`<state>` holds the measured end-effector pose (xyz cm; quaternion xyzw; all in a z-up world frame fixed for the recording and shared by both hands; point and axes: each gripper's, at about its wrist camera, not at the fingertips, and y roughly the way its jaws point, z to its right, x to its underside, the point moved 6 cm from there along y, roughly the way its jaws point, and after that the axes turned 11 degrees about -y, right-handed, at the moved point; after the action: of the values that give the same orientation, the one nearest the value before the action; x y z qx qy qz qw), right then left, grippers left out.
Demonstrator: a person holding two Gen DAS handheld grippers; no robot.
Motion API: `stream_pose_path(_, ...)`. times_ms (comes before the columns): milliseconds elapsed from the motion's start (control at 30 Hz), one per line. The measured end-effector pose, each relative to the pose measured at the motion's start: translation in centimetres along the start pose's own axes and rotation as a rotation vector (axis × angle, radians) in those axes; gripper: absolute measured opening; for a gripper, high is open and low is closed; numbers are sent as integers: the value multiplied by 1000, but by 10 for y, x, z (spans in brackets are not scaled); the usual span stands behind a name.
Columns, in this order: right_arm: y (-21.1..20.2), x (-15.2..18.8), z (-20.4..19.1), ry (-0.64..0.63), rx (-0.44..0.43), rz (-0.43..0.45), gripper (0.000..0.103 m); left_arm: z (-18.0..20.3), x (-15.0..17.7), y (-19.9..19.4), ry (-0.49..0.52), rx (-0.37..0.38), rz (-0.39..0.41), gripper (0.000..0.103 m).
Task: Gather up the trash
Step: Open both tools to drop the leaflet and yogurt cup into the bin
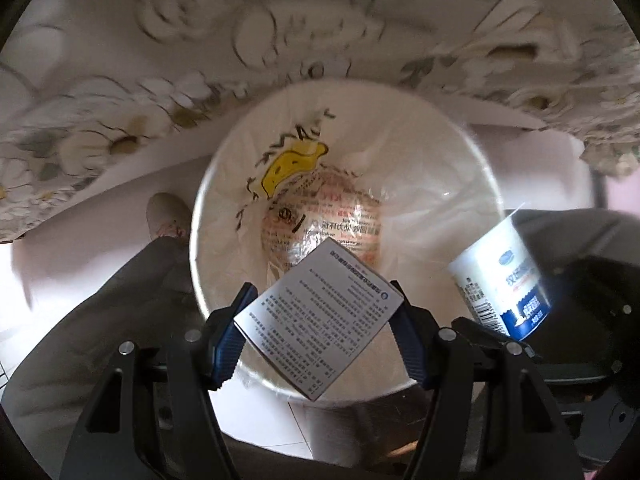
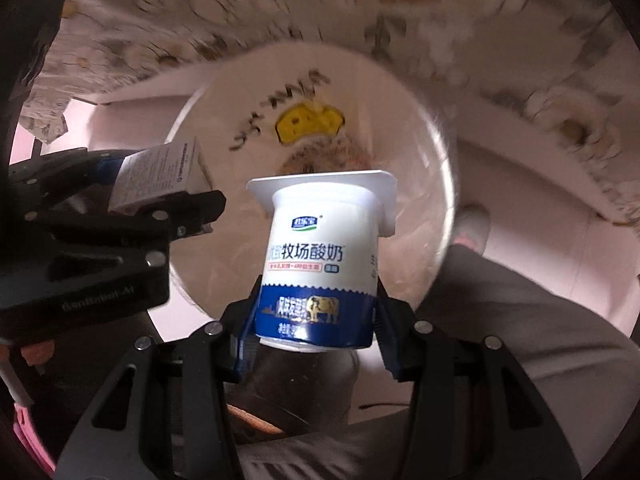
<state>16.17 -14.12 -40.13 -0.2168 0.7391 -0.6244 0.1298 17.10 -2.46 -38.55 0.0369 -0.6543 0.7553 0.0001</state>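
My left gripper [image 1: 320, 320] is shut on a small white printed carton [image 1: 318, 320], tilted, held over the open white trash bin [image 1: 472, 184]. The bin has a plastic liner with a yellow print and a crumpled printed wrapper [image 1: 320, 216] at its bottom. My right gripper [image 2: 316, 328] is shut on a white and blue yogurt cup [image 2: 320, 264], held mouth-forward over the same bin [image 2: 420, 152]. The cup also shows at the right of the left wrist view [image 1: 504, 280]. The left gripper with its carton shows at the left of the right wrist view [image 2: 160, 176].
A table with a floral cloth [image 1: 120, 136] overhangs the far side of the bin. A person's grey trouser leg [image 1: 120, 300] and a shoe [image 1: 168, 212] stand left of the bin. The floor is pale tile [image 1: 260, 428].
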Motion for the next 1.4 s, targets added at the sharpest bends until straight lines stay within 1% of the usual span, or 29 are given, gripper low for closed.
stream_pose_path(100,14,-4,2,-3,9,-30,50,3,0,14,-6,14,-26,67)
stream_pose_path(167,24,-8,2,-3,15,-49,51,3,1,25,-8,23,-57,67)
stream_pose_path(233,32,-11,1,-3,5,-66,51,1,1,34,-9,11,-70,67)
stream_pose_path(333,42,-12,2,-4,1,-80,51,1,-1,42,-10,16,-86,68)
stream_pose_path(500,56,-13,7,6,-17,-98,51,0,-6,54,-2,4,-90,68)
stream_pose_path(633,65,-11,7,13,-29,-125,52,0,-5,62,-26,21,-130,69)
stream_pose_path(667,68,-11,7,15,-28,-132,52,-1,-5,65,-31,17,-131,70)
stream_pose_path(733,70,-11,8,18,-23,-139,58,-4,-6,65,-43,17,-129,73)
stream_pose_path(800,69,-11,8,18,-25,-133,60,-6,-7,65,-62,29,-126,76)
stream_pose_path(900,68,-10,7,16,-21,-129,60,-9,-7,64,-77,35,-129,77)
stream_pose_path(1200,68,-11,9,18,-13,-125,60,-10,-6,63,-68,29,-122,77)
stream_pose_path(1400,65,-10,11,24,7,-125,60,-14,-6,58,-72,10,-107,77)
